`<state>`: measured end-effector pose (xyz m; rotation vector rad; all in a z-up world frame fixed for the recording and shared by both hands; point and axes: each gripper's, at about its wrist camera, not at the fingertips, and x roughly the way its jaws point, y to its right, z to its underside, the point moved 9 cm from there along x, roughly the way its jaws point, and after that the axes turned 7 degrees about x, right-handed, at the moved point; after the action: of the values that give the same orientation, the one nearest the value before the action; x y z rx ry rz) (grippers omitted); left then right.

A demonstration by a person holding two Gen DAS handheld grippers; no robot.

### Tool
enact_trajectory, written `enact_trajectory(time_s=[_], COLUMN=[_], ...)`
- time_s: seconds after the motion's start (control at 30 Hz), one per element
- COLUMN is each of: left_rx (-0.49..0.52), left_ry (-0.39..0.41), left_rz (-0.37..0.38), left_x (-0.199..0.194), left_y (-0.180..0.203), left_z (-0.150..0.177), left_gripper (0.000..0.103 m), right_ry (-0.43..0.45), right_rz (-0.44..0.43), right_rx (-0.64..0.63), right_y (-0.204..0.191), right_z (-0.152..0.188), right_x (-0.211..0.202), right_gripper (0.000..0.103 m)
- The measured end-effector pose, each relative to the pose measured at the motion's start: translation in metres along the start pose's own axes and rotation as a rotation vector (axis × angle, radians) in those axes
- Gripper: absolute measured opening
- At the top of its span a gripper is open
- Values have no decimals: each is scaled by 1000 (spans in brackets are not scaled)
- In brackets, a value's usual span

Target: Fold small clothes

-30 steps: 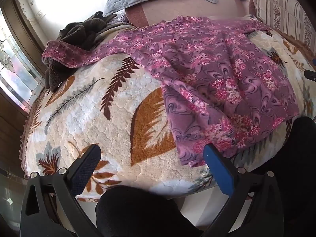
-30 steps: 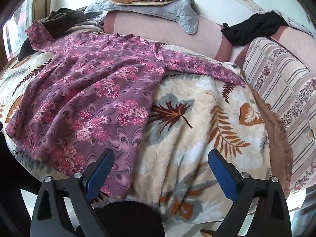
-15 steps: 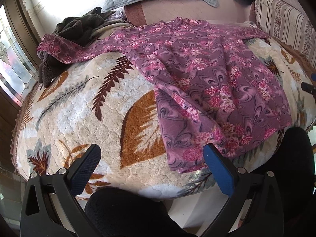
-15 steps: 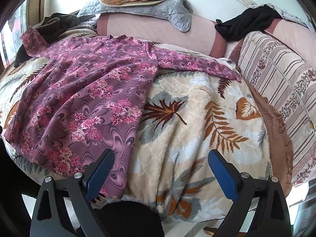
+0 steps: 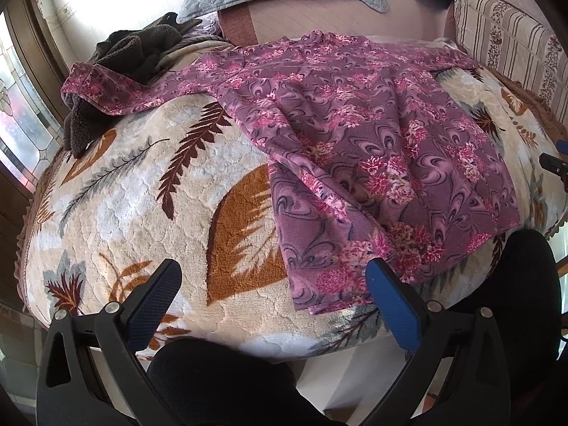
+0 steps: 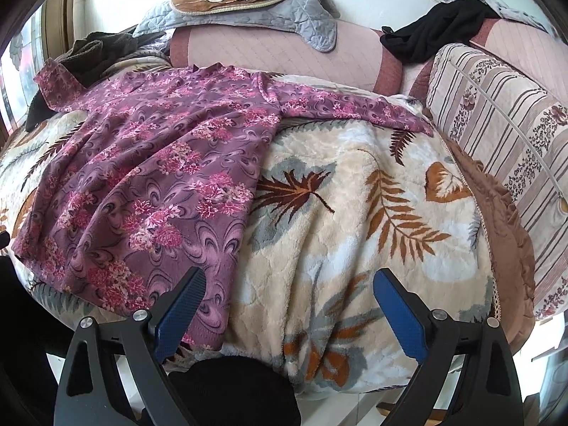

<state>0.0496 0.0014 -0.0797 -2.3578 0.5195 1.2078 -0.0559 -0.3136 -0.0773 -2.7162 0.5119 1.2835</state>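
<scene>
A purple long-sleeved top with pink flowers (image 5: 355, 135) lies spread flat on a cream leaf-print blanket (image 5: 142, 191), sleeves out to both sides. It also shows in the right wrist view (image 6: 159, 177), on the left half of the blanket (image 6: 355, 213). My left gripper (image 5: 273, 291) is open and empty, hovering off the near edge by the hem's left corner. My right gripper (image 6: 289, 298) is open and empty, off the near edge by the hem's right corner. The right gripper's tip shows at the left view's right edge (image 5: 557, 163).
A dark brown garment (image 5: 117, 67) is heaped at the far left under one sleeve. A pink backrest (image 6: 284, 53) carries a grey quilted mat (image 6: 241, 3) and a black garment (image 6: 436, 32). A striped cushion (image 6: 497, 117) lies right. My dark-clothed knees (image 5: 227, 383) are below.
Both grippers have drawn back and risen a little, so the top and blanket sit lower and farther in view. The top has not moved. Both grippers stay open.
</scene>
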Motion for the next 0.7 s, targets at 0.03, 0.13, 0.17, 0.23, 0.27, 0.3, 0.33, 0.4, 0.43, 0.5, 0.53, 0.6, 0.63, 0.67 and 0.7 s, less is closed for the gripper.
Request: enact_trajectory(time_s=[0.03, 0.13, 0.17, 0.23, 0.27, 0.3, 0.33, 0.4, 0.43, 0.5, 0.53, 0.6, 0.63, 0.67, 0.7], left_rx=[1, 3, 4, 5, 3, 2, 2, 2, 2, 2, 2, 1, 0, 0, -1], left_ry=[0, -1, -1, -1, -1, -2, -2, -2, -2, -3, -3, -3, -4, -4, -5], left_rz=[-1, -1, -2, -2, -2, 0, 0, 1, 0, 2, 4, 5, 5, 5, 7], left_x=[0, 0, 1, 1, 1, 1, 1, 2, 2, 2, 2, 3, 3, 3, 3], left_y=[0, 1, 1, 2, 2, 3, 3, 3, 3, 4, 5, 5, 5, 5, 5], left_z=[0, 0, -1, 0, 0, 0, 0, 0, 0, 0, 0, 1, 0, 0, 1], left_gripper=[103, 103, 103, 103, 103, 103, 103, 103, 103, 103, 103, 103, 103, 103, 103], right_ry=[0, -4, -4, -4, -4, -4, -4, -5, -6, -6, -6, -6, -7, -7, -7], right_rz=[-3, -10, -12, -16, -17, -19, -20, -23, -24, -26, -27, -28, -28, -28, -29], right_rx=[1, 6, 6, 7, 6, 6, 6, 5, 4, 3, 2, 1, 0, -1, -2], right_y=[0, -1, -2, -3, -3, -4, -5, -6, -6, -7, -7, -8, -9, -9, -10], right_z=[0, 2, 2, 2, 3, 3, 3, 2, 2, 2, 2, 1, 1, 1, 1], right_x=[0, 0, 0, 0, 0, -1, -1, -1, -1, -1, -1, 0, 0, 0, 0], right_gripper=[95, 95, 95, 95, 95, 95, 95, 95, 95, 95, 95, 95, 95, 95, 95])
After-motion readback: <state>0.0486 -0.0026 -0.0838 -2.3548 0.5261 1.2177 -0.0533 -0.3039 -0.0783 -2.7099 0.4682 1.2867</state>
